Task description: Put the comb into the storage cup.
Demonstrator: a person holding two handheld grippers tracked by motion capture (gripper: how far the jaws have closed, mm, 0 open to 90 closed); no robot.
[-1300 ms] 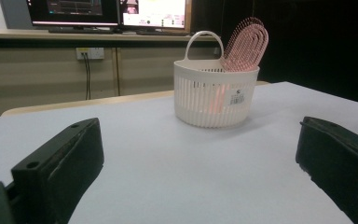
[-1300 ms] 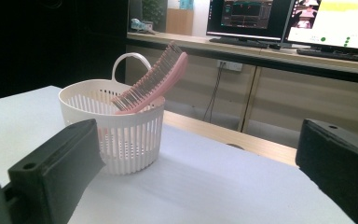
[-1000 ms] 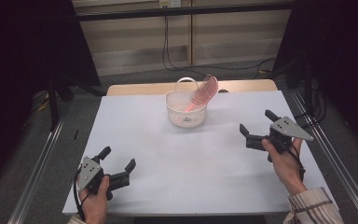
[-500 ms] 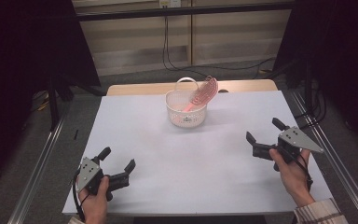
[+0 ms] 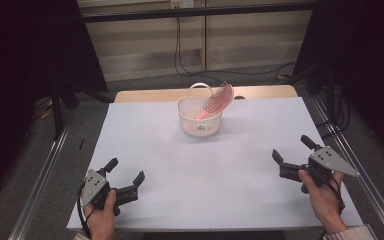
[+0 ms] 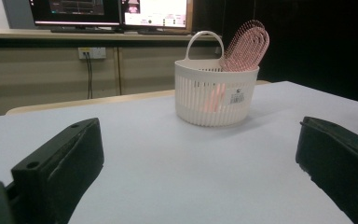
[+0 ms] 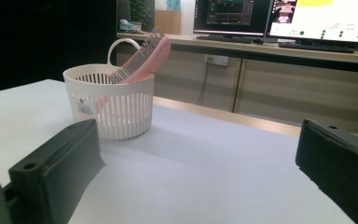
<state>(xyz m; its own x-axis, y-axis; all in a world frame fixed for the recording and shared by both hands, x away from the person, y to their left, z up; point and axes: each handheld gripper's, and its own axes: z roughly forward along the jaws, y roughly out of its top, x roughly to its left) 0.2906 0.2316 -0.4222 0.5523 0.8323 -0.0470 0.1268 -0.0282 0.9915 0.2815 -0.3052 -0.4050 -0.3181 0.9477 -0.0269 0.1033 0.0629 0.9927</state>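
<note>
Your left gripper (image 5: 126, 175) sits low at the near left corner of the table (image 5: 145, 135), close to the front edge, its jaws spread wide with nothing between them. Your right gripper (image 5: 294, 151) is near the right edge, a little farther in, and its jaws also stand wide apart and hold nothing. Neither one touches any object; from the high view you cannot tell whether either rests on the surface.

Between your two hands the white tabletop lies bare, and that open stretch runs forward to the basket (image 5: 199, 117), which stands well apart from both grippers, near the far edge and about midway across. The pink brush (image 5: 218, 99) stands tilted in it, its head leaning out over the rim toward the right.

The left gripper view (image 6: 200, 154) gives you the basket's ribbed wall (image 6: 216, 95), a small label on it, and the brush handle showing pink through the slats. The right gripper view (image 7: 198, 154) shows the brush bristles (image 7: 137, 58) side-on and the basket handle (image 7: 121, 46) behind. Both views show monitors on a bench beyond the table; the high view shows dark floor and cables there.
</note>
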